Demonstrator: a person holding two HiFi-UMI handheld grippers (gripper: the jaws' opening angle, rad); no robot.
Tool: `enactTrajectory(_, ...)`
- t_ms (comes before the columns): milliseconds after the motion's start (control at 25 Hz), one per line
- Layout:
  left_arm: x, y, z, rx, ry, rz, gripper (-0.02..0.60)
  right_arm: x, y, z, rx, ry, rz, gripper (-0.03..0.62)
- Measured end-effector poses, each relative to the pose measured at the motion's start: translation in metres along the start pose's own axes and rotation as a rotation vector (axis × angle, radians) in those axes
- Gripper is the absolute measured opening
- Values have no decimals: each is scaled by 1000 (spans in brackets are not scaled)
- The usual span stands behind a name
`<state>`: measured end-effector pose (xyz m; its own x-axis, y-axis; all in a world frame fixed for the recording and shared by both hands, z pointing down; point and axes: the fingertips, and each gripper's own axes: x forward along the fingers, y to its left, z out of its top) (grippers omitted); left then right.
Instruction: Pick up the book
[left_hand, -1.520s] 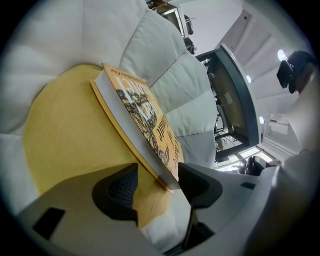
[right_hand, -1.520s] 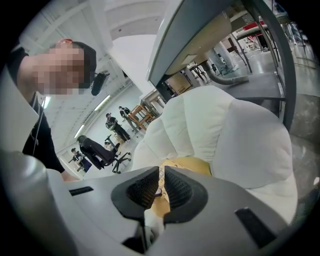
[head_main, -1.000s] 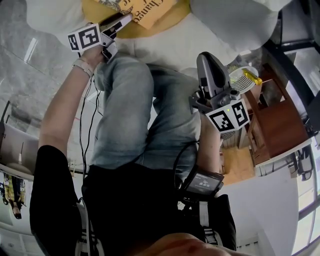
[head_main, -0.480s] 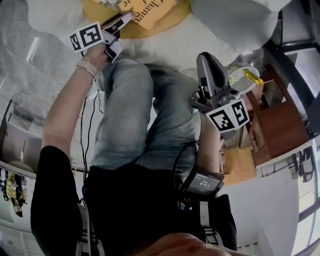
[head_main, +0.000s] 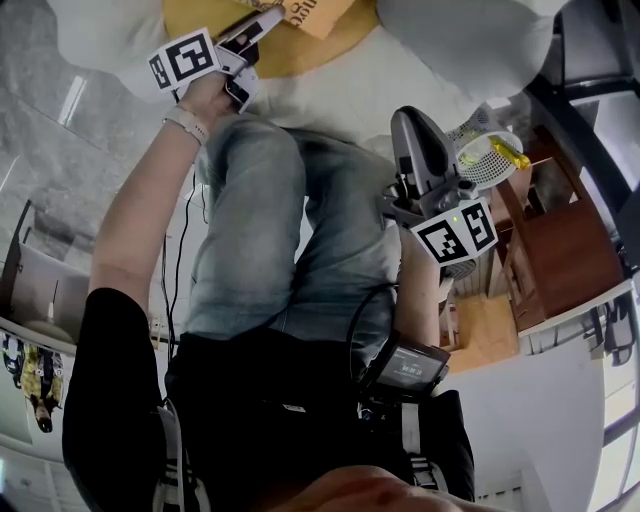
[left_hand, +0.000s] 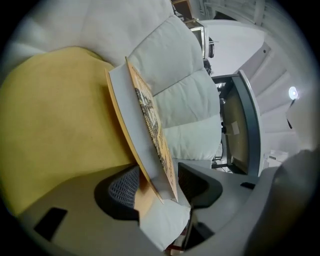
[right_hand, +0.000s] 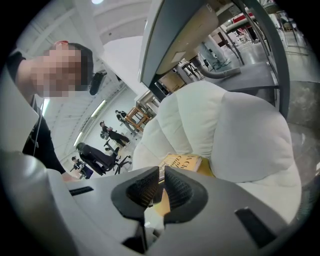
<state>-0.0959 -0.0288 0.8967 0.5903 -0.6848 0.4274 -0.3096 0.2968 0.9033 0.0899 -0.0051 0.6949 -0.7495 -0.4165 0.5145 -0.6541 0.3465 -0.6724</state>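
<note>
the left gripper (left_hand: 157, 182) was clamped on a corner of the book (left_hand: 145, 125), which stood tilted up off the yellow cushion (left_hand: 55, 115) on the white sofa (left_hand: 172, 65). the grasp looked done, and lifting it clear was left to do. the right gripper (right_hand: 161, 189) hung apart, jaws nearly together on nothing.

The book (left_hand: 150, 135) sits between the left claw's (left_hand: 159, 185) jaws, cushion (left_hand: 55, 125) left of it, sofa back (left_hand: 175, 80) right. The right claw (right_hand: 161, 187) is well apart, the book ahead of it.
</note>
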Motion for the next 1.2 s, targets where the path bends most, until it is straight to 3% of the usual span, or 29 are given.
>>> enactTrajectory(240, 43, -11, -6, -14, 37, -14, 241, -9, -17, 5, 17, -33, -21, 49)
enactTrajectory(440, 55, 1, -5, -100, -36, 24, 241, -19, -29, 5, 38, -51, -35, 49)
enactTrajectory(640, 58, 1, -9, -103, -65, 27, 239, -30, -36, 3, 61, -67, -41, 49)
enactTrajectory(720, 58, 8, -10, -125, -78, 44, 189, -32, -37, 2, 66, -70, -42, 49)
enactTrajectory(1200, 55, -3, -4, -148, -118, 41, 167, -39, -33, 5, 97, -80, -49, 49)
